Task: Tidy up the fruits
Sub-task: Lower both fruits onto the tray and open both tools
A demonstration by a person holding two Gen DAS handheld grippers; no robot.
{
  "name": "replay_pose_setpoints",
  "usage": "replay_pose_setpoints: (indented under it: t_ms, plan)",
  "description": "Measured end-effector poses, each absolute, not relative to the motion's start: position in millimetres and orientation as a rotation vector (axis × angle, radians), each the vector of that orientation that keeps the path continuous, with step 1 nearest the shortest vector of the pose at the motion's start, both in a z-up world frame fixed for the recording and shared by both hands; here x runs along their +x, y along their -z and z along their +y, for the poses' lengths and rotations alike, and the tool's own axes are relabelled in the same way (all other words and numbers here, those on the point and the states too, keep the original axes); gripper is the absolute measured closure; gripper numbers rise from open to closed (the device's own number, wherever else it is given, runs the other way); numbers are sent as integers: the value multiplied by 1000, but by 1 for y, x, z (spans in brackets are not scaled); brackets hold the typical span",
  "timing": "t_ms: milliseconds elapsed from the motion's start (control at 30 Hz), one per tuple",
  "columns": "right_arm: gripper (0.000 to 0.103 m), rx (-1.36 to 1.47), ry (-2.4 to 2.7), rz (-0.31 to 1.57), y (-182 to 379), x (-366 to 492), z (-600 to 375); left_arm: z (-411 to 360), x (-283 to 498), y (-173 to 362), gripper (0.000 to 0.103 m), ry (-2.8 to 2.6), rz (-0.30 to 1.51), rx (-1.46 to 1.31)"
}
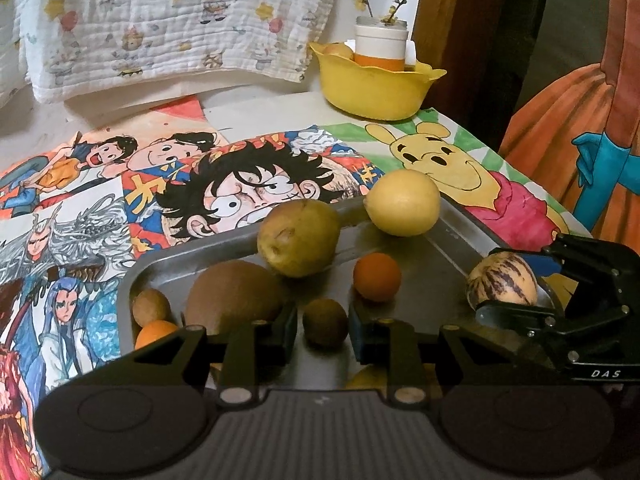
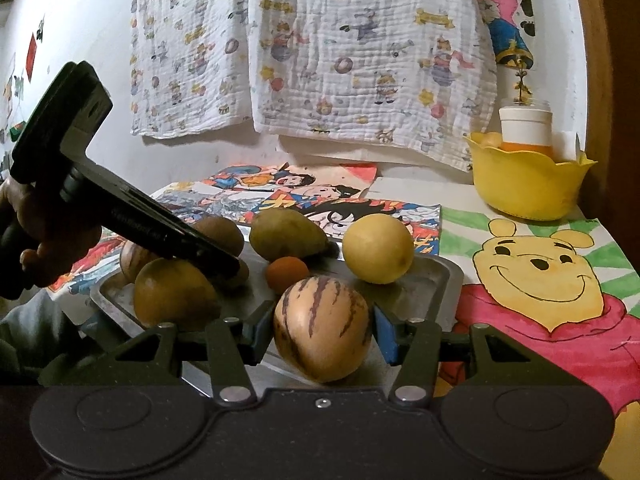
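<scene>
A metal tray holds several fruits. My left gripper is open around a small brown fruit; its pads stand just beside it. My right gripper is open around a striped pepino melon at the tray's right corner, with small gaps at both pads. Also on the tray are a yellow lemon, a small orange fruit, a green-yellow pear and a large brown fruit.
A yellow bowl with a white and orange jar stands at the back right. Cartoon drawings cover the table. A printed cloth hangs on the wall behind. The table's right edge is close to the tray.
</scene>
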State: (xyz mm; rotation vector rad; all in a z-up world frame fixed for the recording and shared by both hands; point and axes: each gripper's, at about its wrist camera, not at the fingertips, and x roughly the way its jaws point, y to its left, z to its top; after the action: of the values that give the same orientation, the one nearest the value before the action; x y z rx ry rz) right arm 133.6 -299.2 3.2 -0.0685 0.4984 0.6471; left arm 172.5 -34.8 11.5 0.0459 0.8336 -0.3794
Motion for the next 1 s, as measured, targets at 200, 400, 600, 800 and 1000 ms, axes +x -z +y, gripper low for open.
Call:
replay_pose_setpoints:
  t_ms: [200,400,600,800,1000]
  plan:
    - [40,-47,-638,505,-2,131,-299,-35,167,-15,58,379,818,41]
    - [34,-21,-622,502,-2,128,-299,-39,158,-19,51,376,791,71]
    - [15,16,-592,474,-6,123,-305,-35,152,-24,37,370,775,37]
    - [7,55,-580,447,-9,120,-311,-29,145,-29,19,356,752,19]
    - [1,76,-565,418,-13,116,-310,-24,137,-34,6,322,723,-4]
